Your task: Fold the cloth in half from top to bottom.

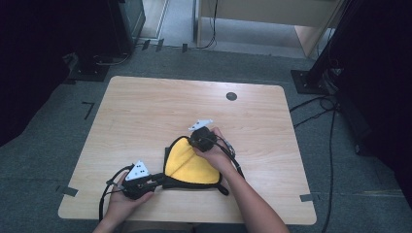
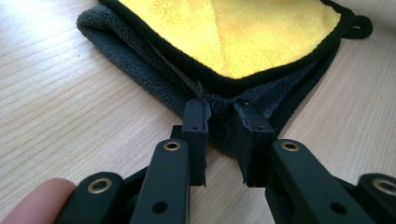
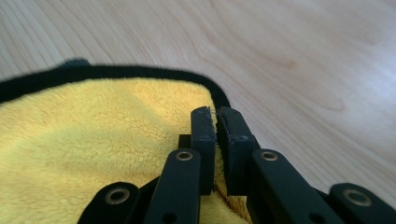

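A folded cloth, yellow on the upper face and dark grey beneath with a black hem, lies on the table near the middle of the near edge. A small black hanging loop projects from the cloth corner closest to that edge. The left gripper lies low over the table near the near-left corner and meets the cloth at its left point; in the left gripper view the jaws stand narrow, with the grey pile and black hem bunched between the pads. The right gripper sits at the far tip of the cloth, toward the table centre; in the right gripper view the jaws are almost together, clamping the yellow layer just beside the black hem. A dark round disc lies near the far edge, well apart from the cloth.
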Demonstrator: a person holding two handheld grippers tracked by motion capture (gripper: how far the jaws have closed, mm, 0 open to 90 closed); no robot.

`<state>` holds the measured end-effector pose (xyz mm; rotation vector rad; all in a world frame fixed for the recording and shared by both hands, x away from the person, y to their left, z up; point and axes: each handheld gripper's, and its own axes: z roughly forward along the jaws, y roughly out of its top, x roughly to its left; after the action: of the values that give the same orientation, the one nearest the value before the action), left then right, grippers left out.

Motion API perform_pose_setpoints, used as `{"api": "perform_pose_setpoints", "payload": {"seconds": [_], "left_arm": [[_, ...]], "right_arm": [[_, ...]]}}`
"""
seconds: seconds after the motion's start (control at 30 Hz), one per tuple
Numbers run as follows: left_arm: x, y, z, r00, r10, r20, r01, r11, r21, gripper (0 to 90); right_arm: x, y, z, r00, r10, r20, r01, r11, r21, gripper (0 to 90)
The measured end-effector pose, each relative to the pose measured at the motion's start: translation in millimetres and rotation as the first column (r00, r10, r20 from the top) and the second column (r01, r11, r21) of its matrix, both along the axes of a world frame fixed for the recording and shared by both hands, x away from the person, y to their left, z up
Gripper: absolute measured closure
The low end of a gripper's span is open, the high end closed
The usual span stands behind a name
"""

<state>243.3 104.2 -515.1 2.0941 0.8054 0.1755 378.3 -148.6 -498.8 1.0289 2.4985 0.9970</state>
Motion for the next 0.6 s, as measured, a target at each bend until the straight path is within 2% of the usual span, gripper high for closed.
{"api": "perform_pose_setpoints", "payload": {"seconds": [0.17, 0.33, 0.4, 0.5, 0.53, 0.6], "left_arm": [[-2.2, 3.1, 1.3, 0.9992, -0.034, 0.023, 0.034, 0.9992, -0.022, 80.7], [-2.2, 3.2, 1.4, 0.9983, -0.053, 0.021, 0.054, 0.9984, -0.014, 82.4], [-1.9, 3.0, 1.4, 0.9982, -0.058, 0.017, 0.058, 0.9982, -0.014, 82.3], [-1.8, 3.4, 2.0, 0.9964, -0.085, 0.01, 0.085, 0.9963, -0.015, 81.6], [-2.4, 3.7, 2.2, 0.9949, -0.101, 0.01, 0.101, 0.9947, -0.023, 81.1], [-3.2, 5.0, 4.1, 0.9932, -0.116, 0.013, 0.116, 0.9927, -0.032, 78.0]], "right_arm": [[-20.0, -25.0, 17.8, 0.9984, -0.012, 0.055, 0.005, 0.991, 0.133, 85.7], [-54.5, -61.5, 26.4, 0.9965, 0.014, 0.082, -0.03, 0.9804, 0.195, 85.3], [-72.8, -77.4, 25.7, 0.9966, 0.033, 0.075, -0.049, 0.974, 0.221, 84.4], [-94.6, -95.8, 19.6, 0.9945, 0.089, 0.055, -0.1, 0.966, 0.239, 80.4], [-99.8, -99.5, 17.3, 0.9939, 0.101, 0.044, -0.108, 0.9671, 0.23, 79.1], [-111.8, -109.5, 9.7, 0.9937, 0.112, 0.009, -0.111, 0.9787, 0.172, 76.1]]}}
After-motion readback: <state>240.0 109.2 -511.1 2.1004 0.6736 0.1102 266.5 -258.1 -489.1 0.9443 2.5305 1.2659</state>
